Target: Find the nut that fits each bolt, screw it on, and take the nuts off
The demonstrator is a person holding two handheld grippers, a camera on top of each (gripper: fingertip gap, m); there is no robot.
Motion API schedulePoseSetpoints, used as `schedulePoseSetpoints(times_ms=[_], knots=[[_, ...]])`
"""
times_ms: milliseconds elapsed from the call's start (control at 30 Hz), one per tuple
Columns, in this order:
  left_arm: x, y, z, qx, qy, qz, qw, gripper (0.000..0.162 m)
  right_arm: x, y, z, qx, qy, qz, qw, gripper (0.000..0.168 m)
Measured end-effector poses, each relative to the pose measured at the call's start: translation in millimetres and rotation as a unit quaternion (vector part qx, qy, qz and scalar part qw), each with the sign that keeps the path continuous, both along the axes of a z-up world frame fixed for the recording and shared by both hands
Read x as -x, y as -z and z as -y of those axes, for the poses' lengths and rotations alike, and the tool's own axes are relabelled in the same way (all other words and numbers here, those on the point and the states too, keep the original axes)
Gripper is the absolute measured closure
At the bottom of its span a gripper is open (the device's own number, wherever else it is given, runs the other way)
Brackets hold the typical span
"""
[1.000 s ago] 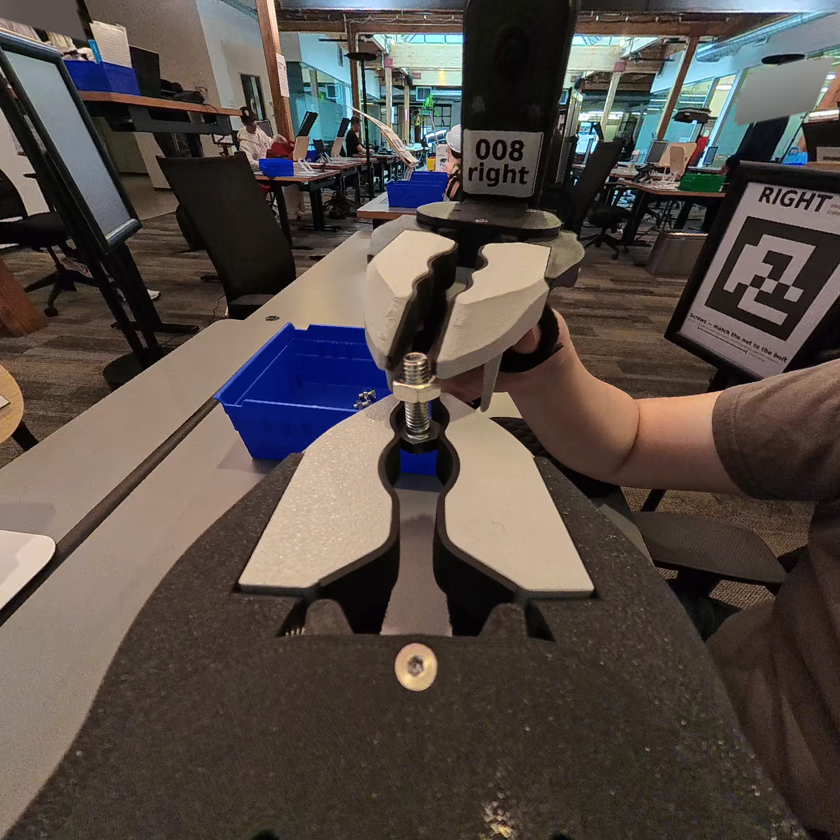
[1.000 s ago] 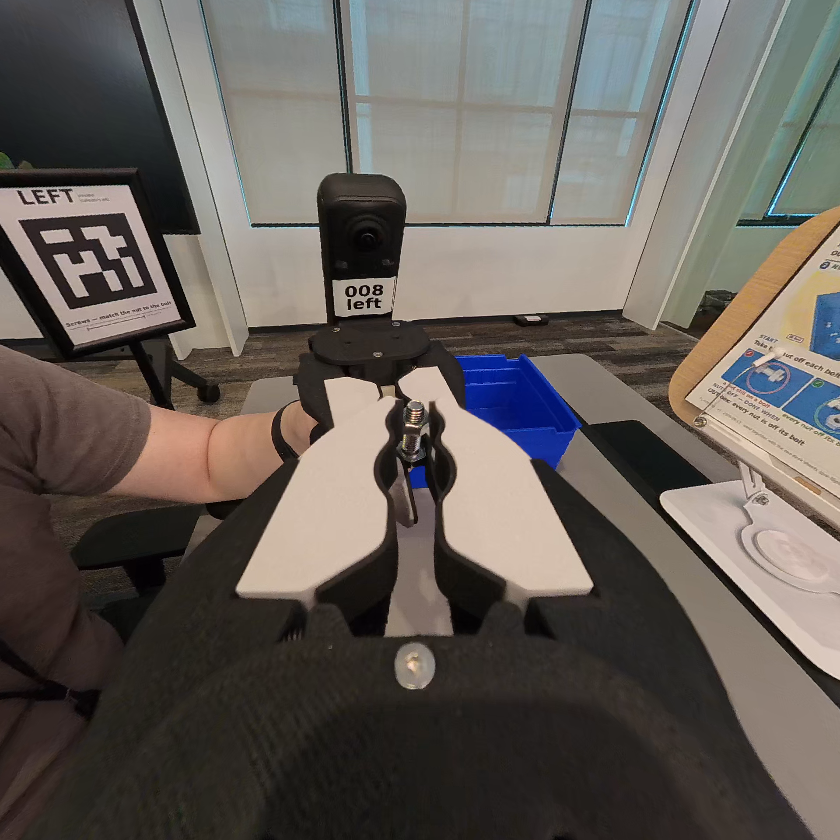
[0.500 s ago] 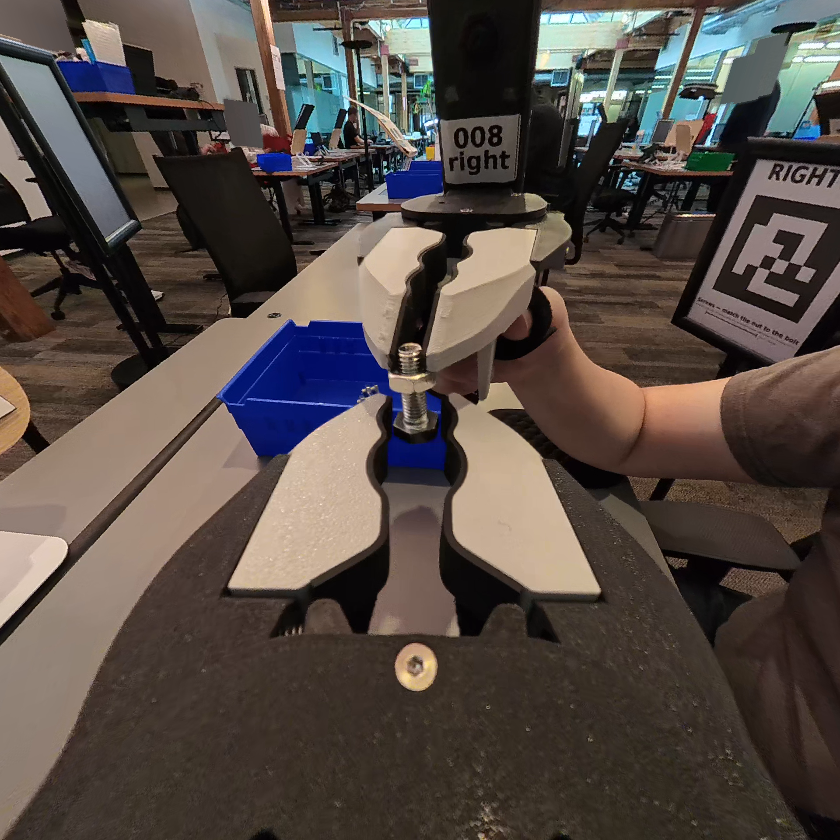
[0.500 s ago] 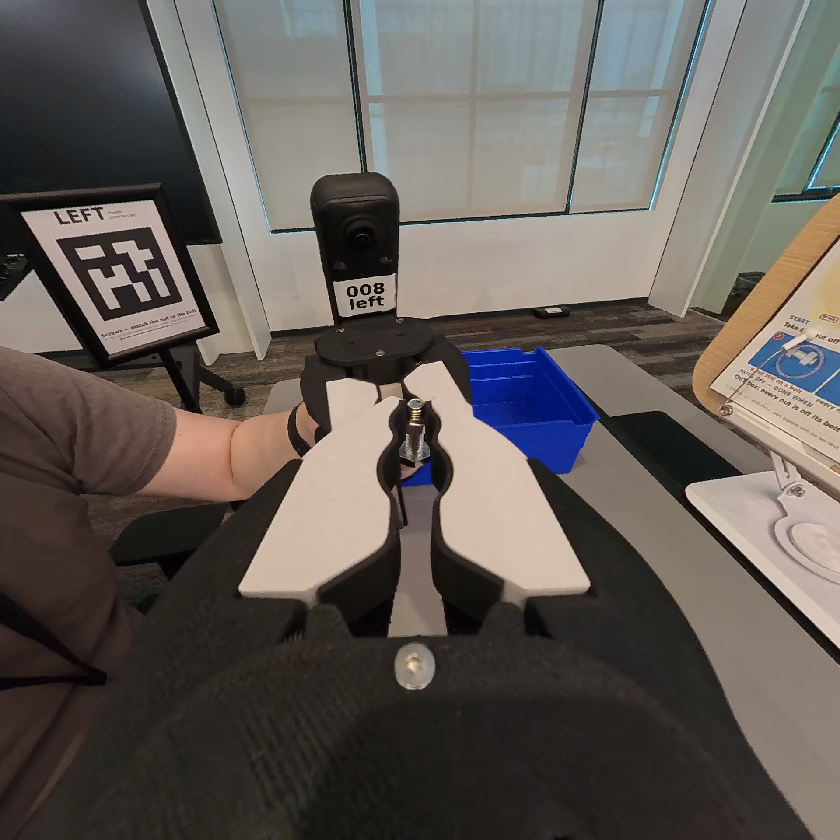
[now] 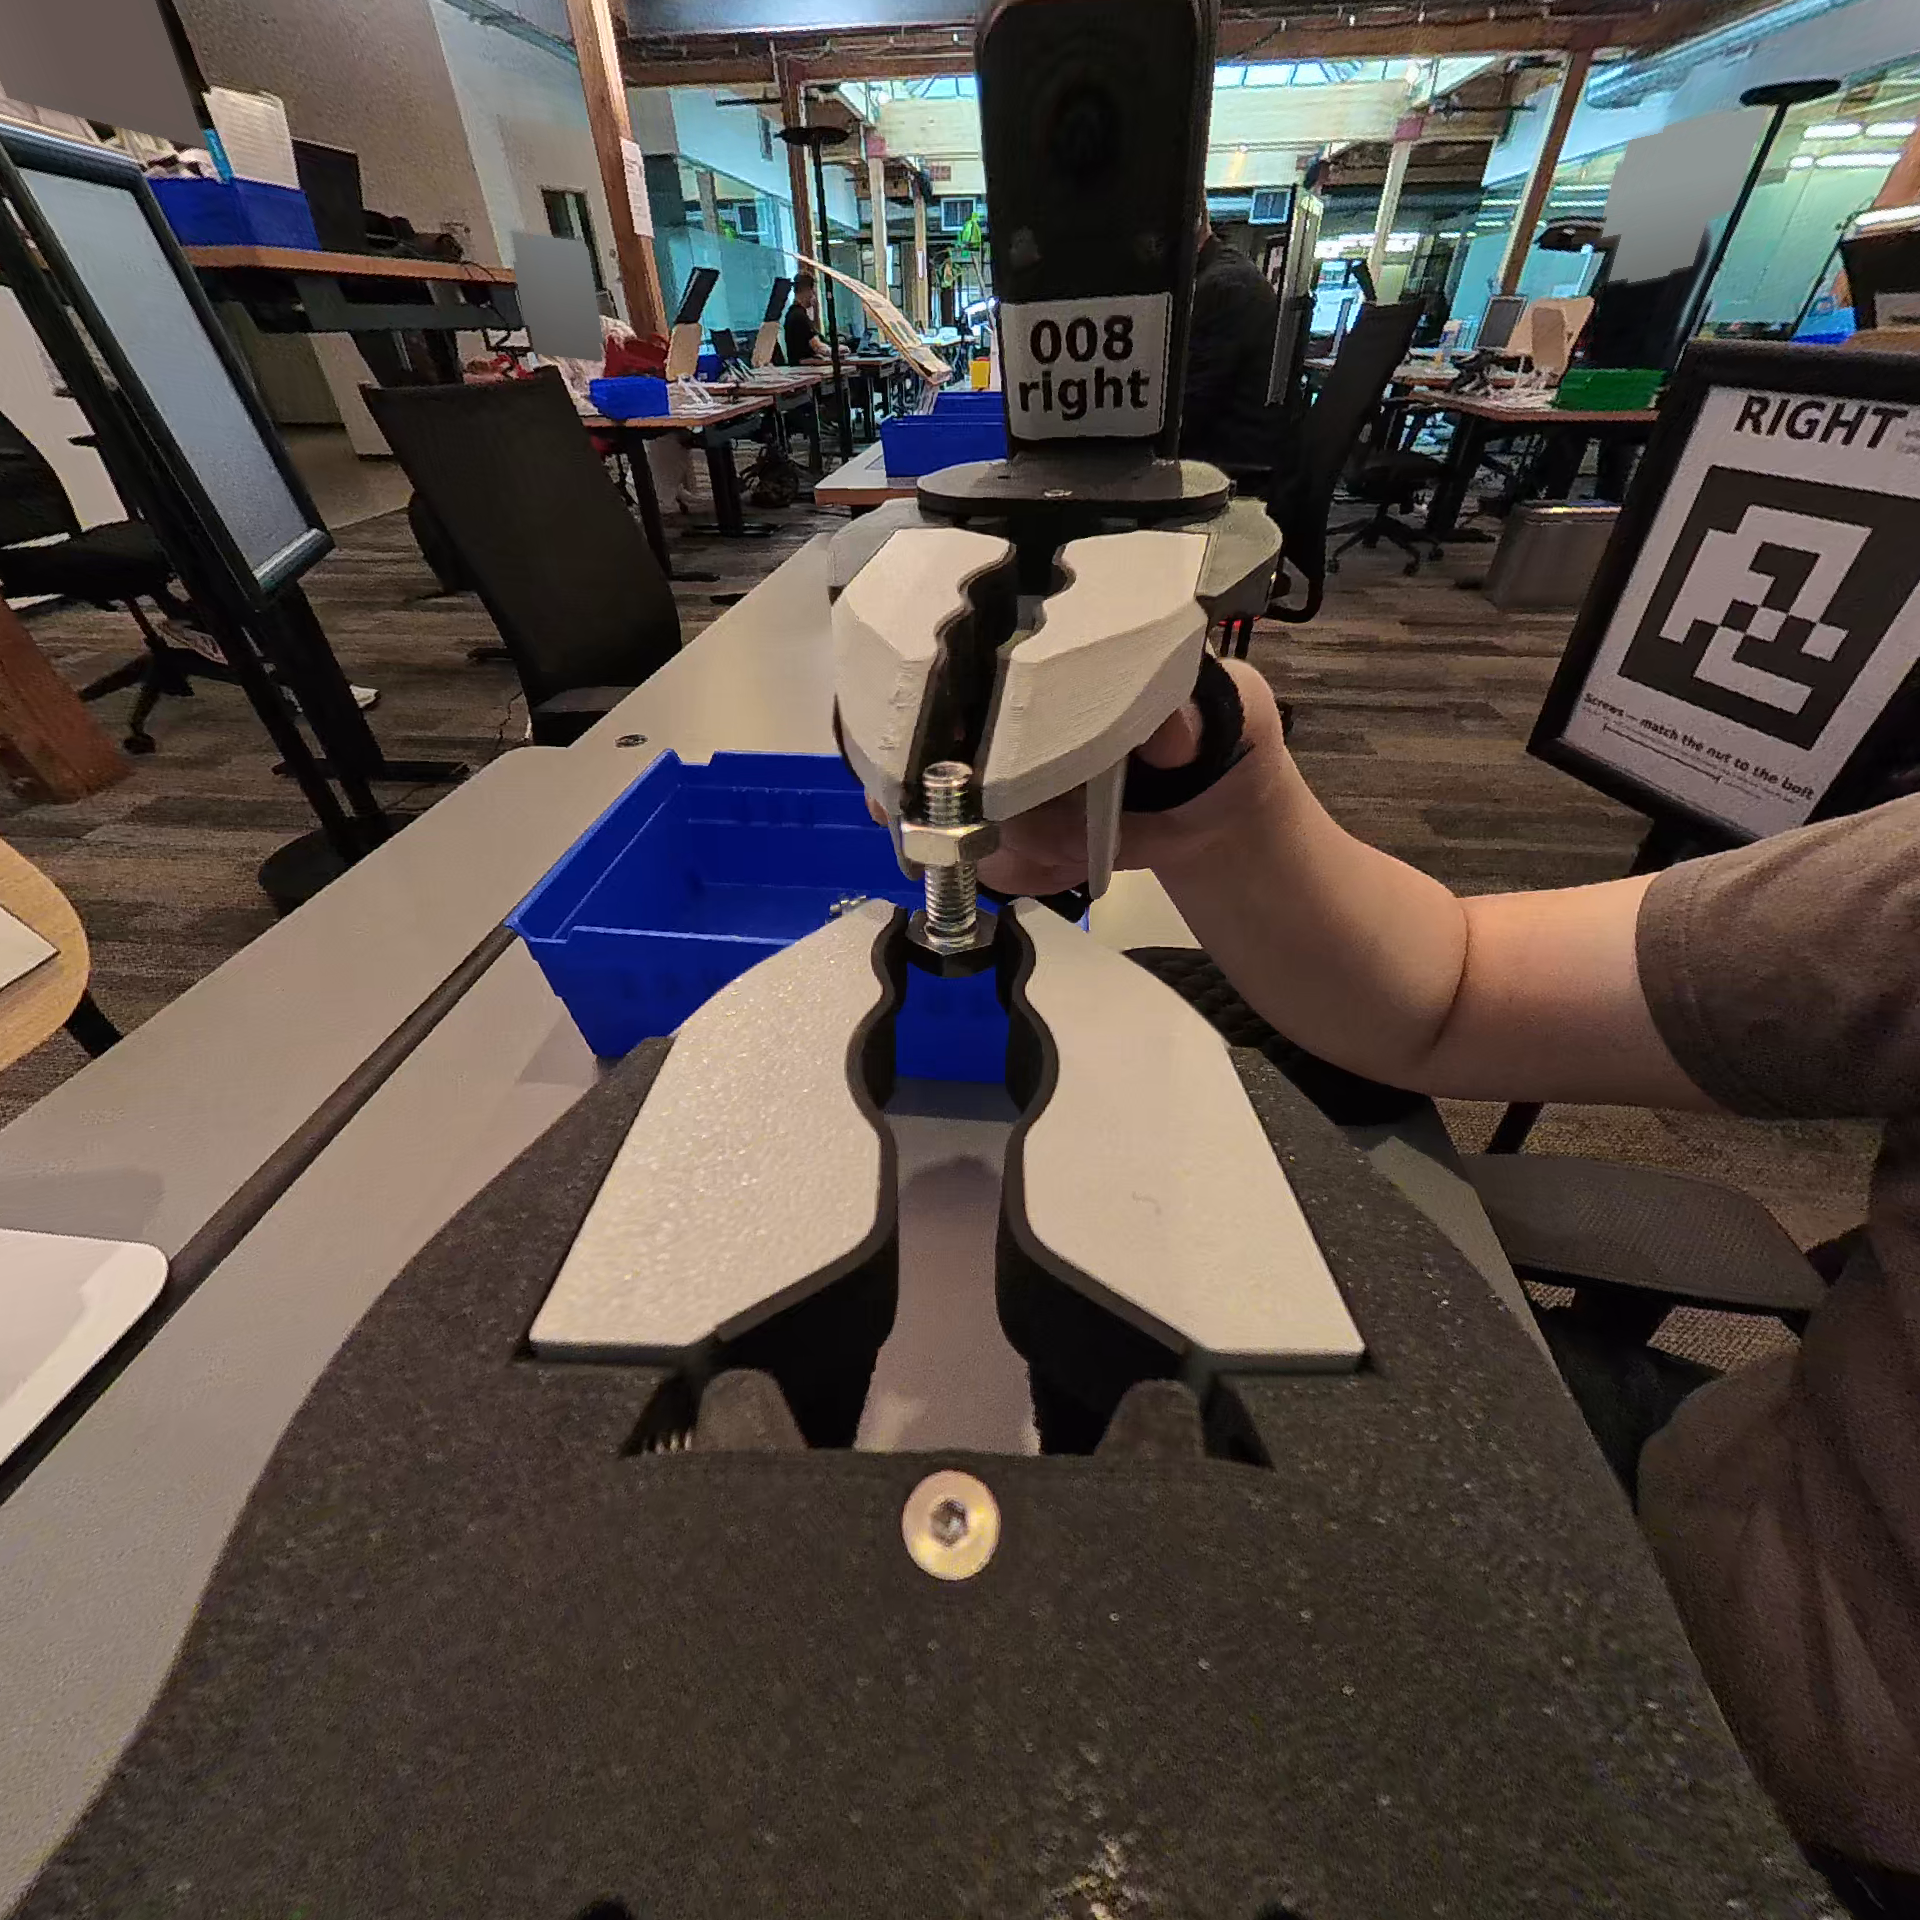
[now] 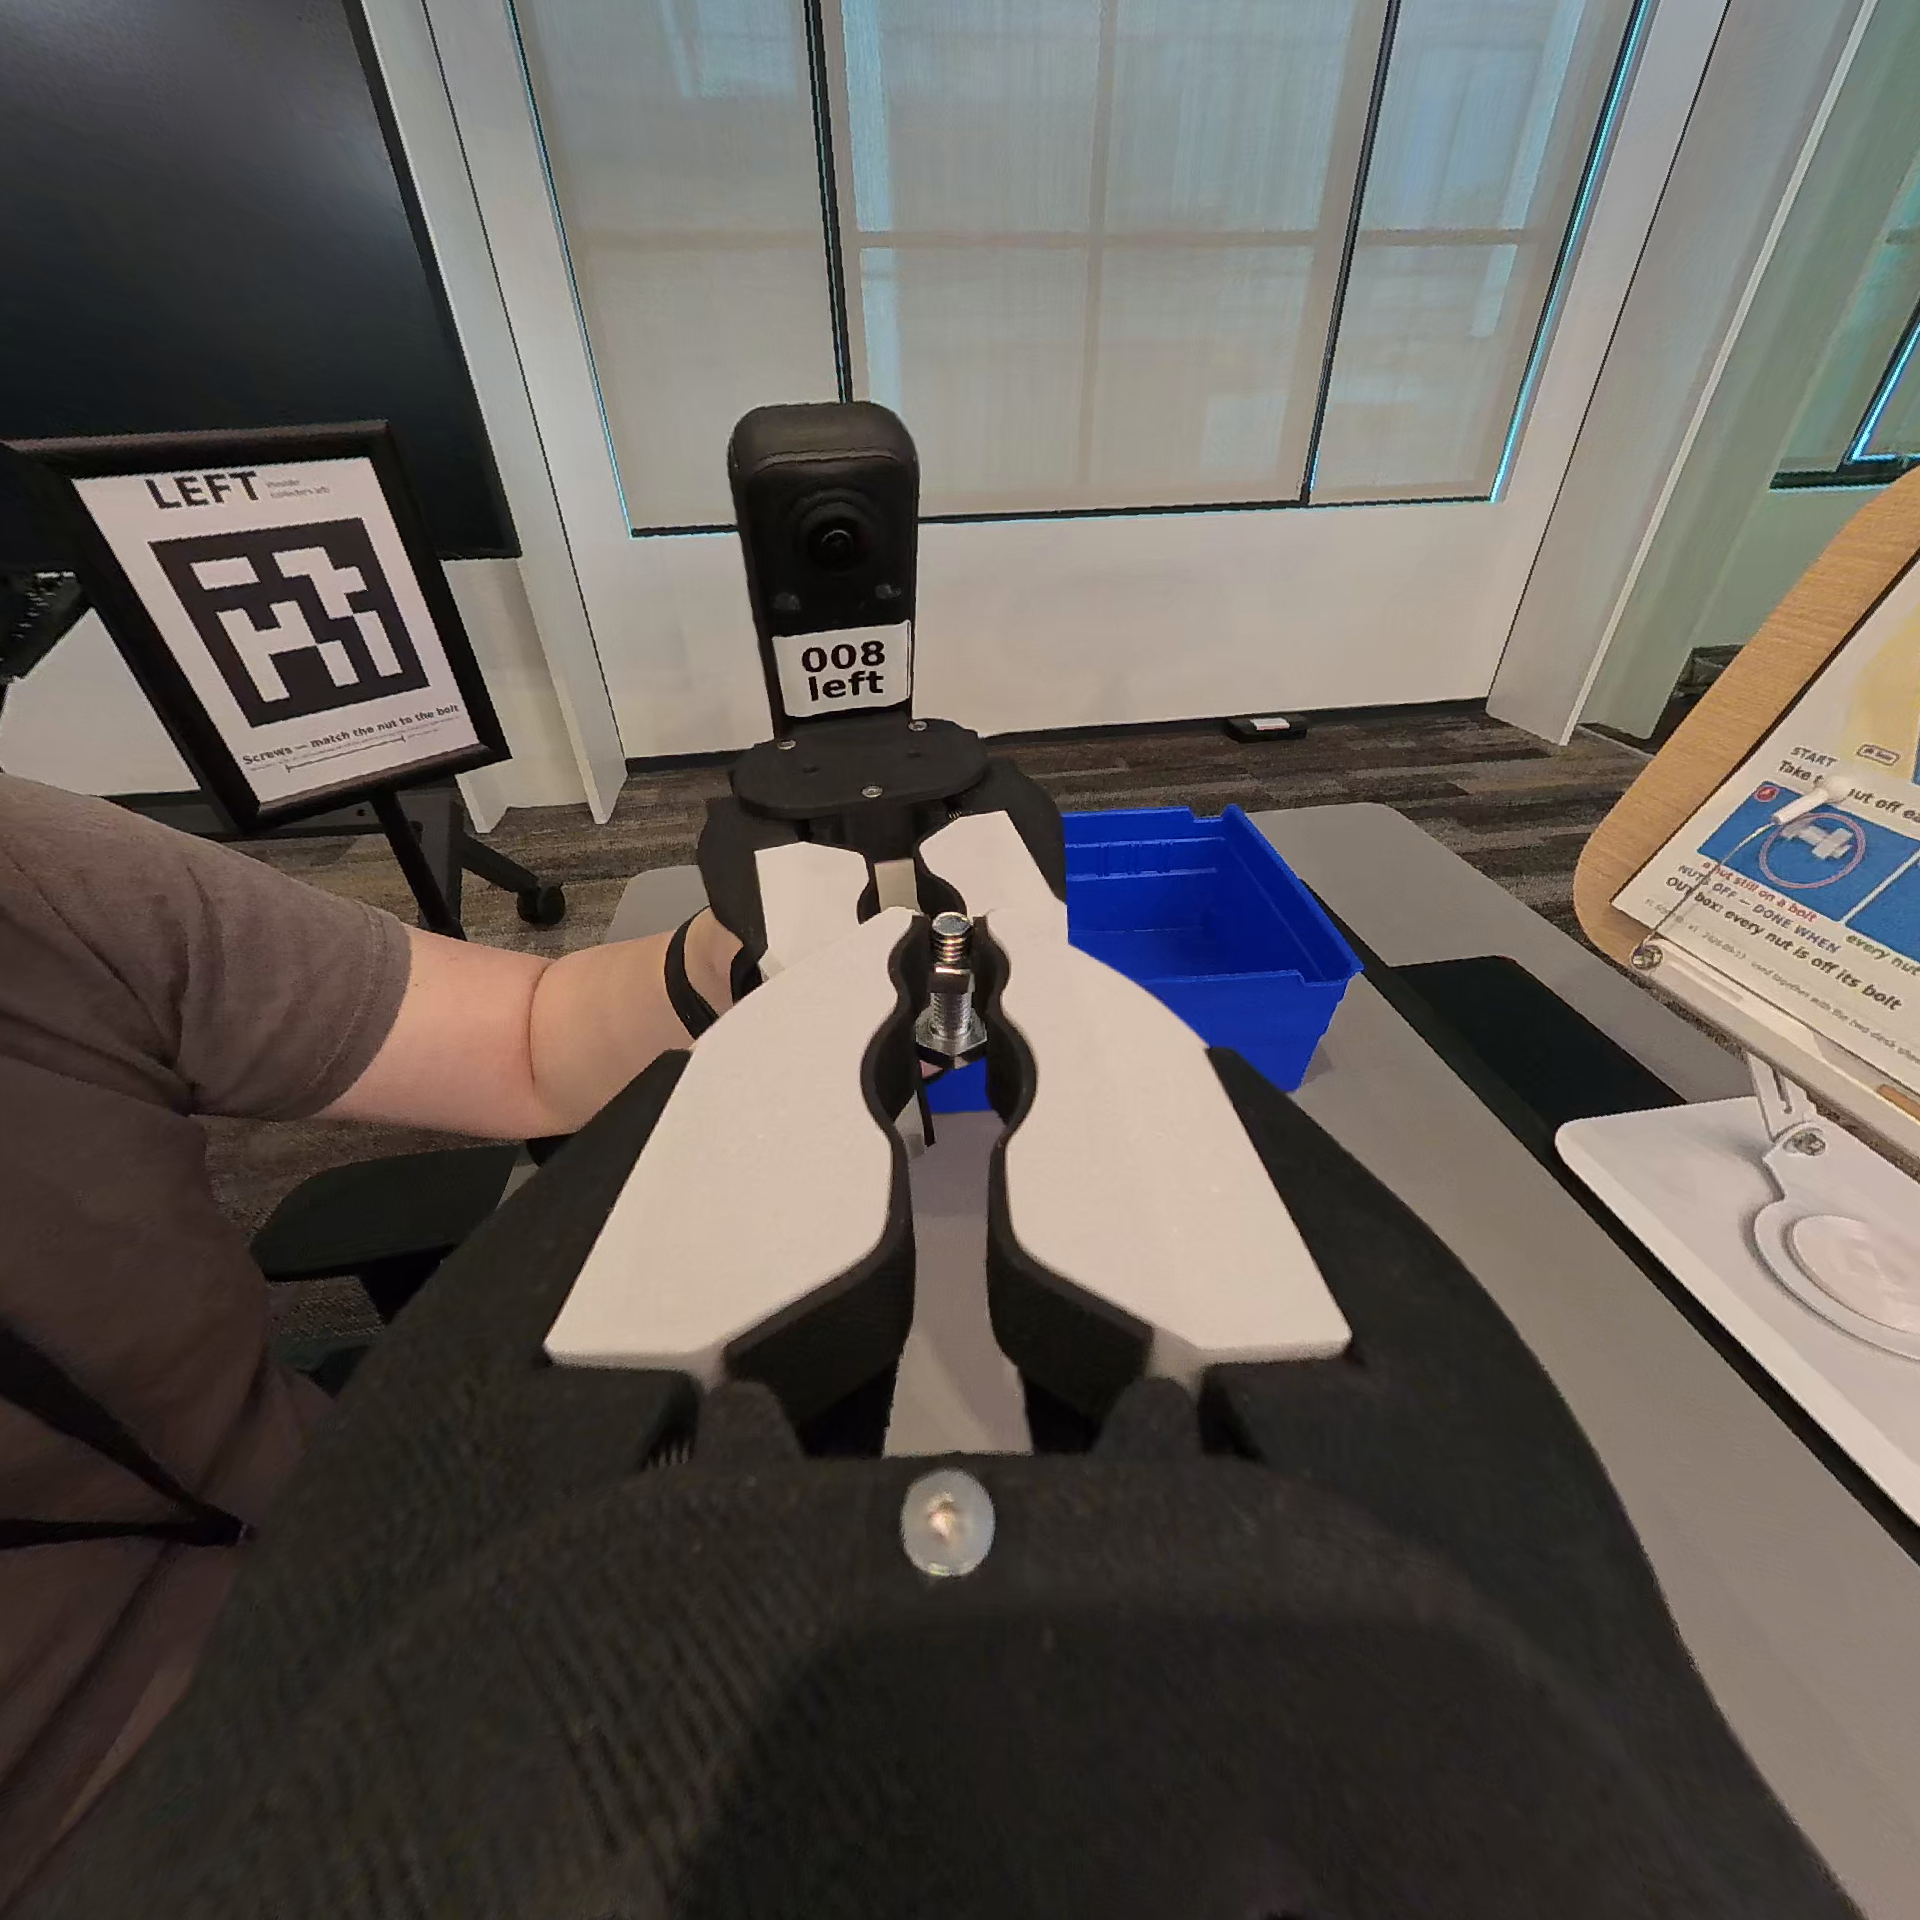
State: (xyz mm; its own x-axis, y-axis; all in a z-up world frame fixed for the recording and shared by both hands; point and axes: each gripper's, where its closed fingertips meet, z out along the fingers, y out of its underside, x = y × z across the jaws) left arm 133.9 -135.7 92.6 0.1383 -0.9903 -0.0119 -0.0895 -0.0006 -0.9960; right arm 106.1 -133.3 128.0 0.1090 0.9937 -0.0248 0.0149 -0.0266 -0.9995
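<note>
Blue bin (image 5: 717, 883) nearer, nut (image 5: 943, 837) mid-bolt (image 5: 950, 894)

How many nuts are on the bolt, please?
1: the hex nut sits partway up the bolt, pinched by the right gripper above the head that the left gripper holds. None seems hidden.

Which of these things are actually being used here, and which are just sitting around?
In use:
bolt, head held in left gripper
nut on the bolt, held in right gripper
blue bin behind them

Sitting around:
framed signs
instruction board
office chairs
</note>
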Motion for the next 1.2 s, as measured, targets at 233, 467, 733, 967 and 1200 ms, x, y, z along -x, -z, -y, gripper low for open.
schedulePoseSetpoints(times_ms=[233, 467, 733, 967, 1200], knots=[[5, -10, 1, 0.01, 0.003, 0.026, 1.0, 0.147, -3, 1, -3, -0.009, -0.003, 0.003, 1.0, 0.142], [3, -8, 3, 0.01, 0.009, 0.019, 1.0, 0.147, 4, 7, 1, 0.027, -0.05, -0.012, 0.998, 0.151], [3, -9, 4, 0.019, 0.017, 0.029, 0.999, 0.147, 7, 6, 3, 0.025, -0.071, -0.033, 0.997, 0.16], [5, -12, 1, 0.013, 0.0, 0.033, 0.999, 0.128, -13, -7, -2, 0.012, -0.047, -0.028, 0.998, 0.16], [7, -8, 0, 0.014, -0.004, 0.008, 1.0, 0.13, -147, 32, -59, 0.064, 0.193, 0.176, 0.963, 0.16]])
